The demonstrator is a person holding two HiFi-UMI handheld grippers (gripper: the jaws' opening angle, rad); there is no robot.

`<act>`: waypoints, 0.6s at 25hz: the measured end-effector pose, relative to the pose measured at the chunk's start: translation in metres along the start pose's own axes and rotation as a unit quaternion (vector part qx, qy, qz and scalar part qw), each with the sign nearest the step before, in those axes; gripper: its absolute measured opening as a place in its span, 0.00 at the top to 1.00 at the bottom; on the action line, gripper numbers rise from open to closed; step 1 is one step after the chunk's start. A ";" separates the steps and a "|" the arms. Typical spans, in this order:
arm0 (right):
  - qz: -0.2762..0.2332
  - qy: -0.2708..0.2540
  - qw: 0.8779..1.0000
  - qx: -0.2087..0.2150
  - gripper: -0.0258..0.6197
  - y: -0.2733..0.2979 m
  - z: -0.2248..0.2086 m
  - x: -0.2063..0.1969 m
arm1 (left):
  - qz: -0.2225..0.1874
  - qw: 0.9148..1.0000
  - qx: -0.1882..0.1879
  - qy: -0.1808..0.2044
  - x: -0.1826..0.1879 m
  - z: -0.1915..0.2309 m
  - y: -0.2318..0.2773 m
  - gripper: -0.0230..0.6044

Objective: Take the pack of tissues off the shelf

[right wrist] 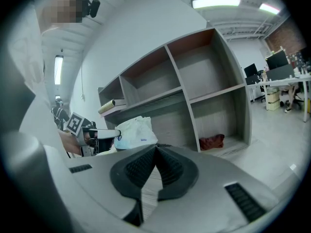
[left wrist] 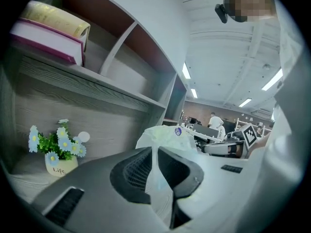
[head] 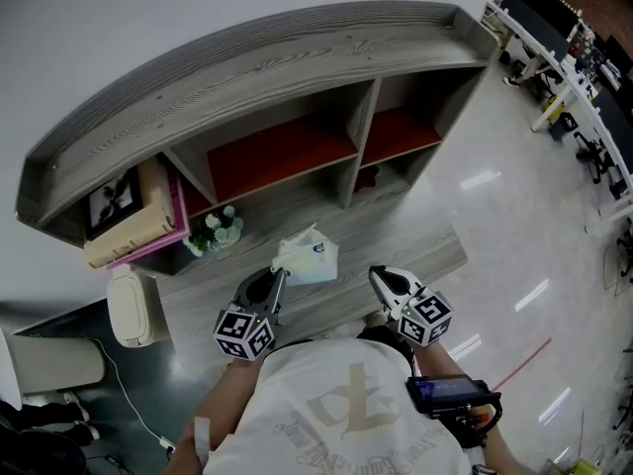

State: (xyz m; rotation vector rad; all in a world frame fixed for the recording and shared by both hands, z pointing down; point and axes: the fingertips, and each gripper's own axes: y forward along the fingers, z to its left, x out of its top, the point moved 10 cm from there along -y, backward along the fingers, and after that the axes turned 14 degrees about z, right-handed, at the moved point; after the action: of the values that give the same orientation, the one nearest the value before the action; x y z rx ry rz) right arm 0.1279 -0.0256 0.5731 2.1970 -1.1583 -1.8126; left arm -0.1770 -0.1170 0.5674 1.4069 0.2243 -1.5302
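The pack of tissues [head: 309,258] is white in a clear plastic wrap and hangs in front of the grey wooden shelf [head: 257,67], clear of its lower boards. My left gripper [head: 282,273] is shut on the pack's near edge. In the left gripper view the wrap [left wrist: 165,139] runs down between the left gripper's [left wrist: 156,152] pads. My right gripper [head: 377,276] is to the right of the pack, apart from it, shut and holding nothing. The right gripper view has its jaws [right wrist: 155,149] meeting at the tips, with the pack [right wrist: 135,130] and left gripper [right wrist: 109,134] to the left.
A small pot of blue and white flowers [head: 216,231] stands on the lowest board at the left, with books [head: 134,221] on the board above. A red cloth [head: 368,176] lies in the lower right compartment. A white bin [head: 131,310] stands by the shelf's left end; desks [head: 564,57] are far right.
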 end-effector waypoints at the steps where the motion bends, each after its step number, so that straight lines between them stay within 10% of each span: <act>1: 0.001 0.000 1.000 0.000 0.95 0.000 0.000 0.000 | -0.001 1.000 0.001 -0.002 -0.001 0.001 -0.001 0.88; 15: 0.006 -0.005 1.000 0.006 0.95 0.006 0.009 -0.002 | -0.002 1.000 0.005 -0.007 -0.006 0.004 -0.009 0.88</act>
State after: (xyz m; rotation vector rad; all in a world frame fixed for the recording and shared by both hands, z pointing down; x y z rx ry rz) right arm 0.1171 -0.0251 0.5747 2.1851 -1.1837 -1.8182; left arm -0.1870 -0.1128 0.5692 1.4027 0.2114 -1.5466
